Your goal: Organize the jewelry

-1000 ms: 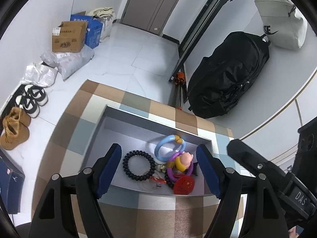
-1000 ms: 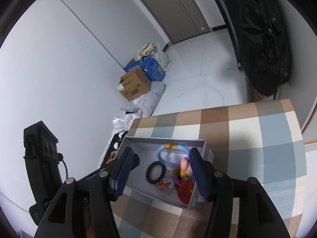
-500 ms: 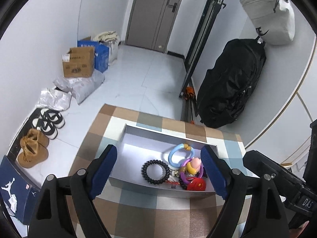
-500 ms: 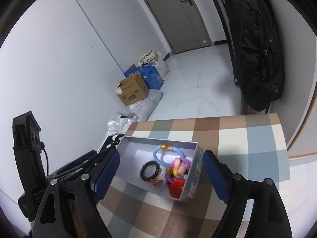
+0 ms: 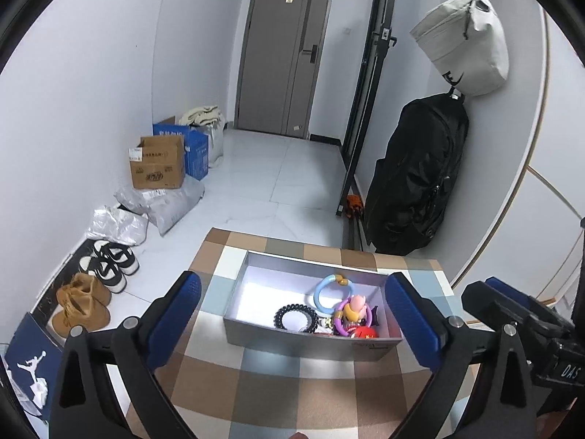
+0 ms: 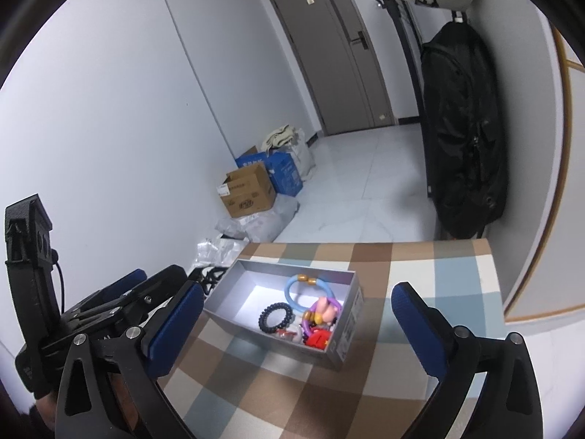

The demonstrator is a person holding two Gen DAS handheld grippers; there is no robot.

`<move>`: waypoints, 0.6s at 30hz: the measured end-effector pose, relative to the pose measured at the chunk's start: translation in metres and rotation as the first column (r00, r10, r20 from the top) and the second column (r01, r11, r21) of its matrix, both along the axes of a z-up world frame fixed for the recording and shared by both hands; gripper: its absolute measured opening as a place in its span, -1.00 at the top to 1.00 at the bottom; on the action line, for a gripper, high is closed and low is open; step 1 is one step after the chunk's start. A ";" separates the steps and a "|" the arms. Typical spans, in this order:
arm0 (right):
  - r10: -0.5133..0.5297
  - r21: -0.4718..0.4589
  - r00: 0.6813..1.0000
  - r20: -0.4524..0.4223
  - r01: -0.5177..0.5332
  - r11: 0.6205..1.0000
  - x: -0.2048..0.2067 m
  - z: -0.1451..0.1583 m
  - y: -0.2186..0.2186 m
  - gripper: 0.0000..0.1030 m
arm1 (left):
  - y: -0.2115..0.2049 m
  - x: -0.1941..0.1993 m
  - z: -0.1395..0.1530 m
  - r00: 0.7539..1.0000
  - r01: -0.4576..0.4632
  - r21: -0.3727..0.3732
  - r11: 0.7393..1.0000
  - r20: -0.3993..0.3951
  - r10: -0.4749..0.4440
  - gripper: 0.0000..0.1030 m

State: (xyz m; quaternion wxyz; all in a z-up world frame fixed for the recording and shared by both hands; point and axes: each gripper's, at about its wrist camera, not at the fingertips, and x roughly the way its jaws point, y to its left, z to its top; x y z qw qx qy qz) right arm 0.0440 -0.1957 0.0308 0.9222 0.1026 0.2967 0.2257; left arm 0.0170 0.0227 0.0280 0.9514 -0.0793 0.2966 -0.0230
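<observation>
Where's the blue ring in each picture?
Left wrist view: the blue ring lies right of centre in the grey box, near its far wall.
Right wrist view: the blue ring sits mid-frame, against the far wall.
Shared landmark: the black coil band beside it.

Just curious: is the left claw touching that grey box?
Apart. The left wrist view shows the left gripper, jaws opening, with checked cloth visible between its pads and the grey box.

Plain white walls (image 5: 91,91) meet a pale glossy tiled floor (image 5: 292,183); a grey panelled door (image 5: 285,62) closes the far end under even light.
</observation>
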 end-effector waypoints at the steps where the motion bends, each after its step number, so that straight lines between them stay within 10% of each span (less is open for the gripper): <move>1: -0.003 -0.007 1.000 0.006 0.003 1.000 -0.004 0.000 0.000 -1.00 | 0.000 -0.003 -0.001 1.000 0.000 0.002 1.000 0.001 0.000 -0.91; 18: -0.008 -0.091 0.998 0.055 0.012 0.996 -0.031 -0.008 0.001 -1.00 | 0.002 -0.022 -0.006 0.999 -0.037 0.025 0.999 0.005 0.037 -0.91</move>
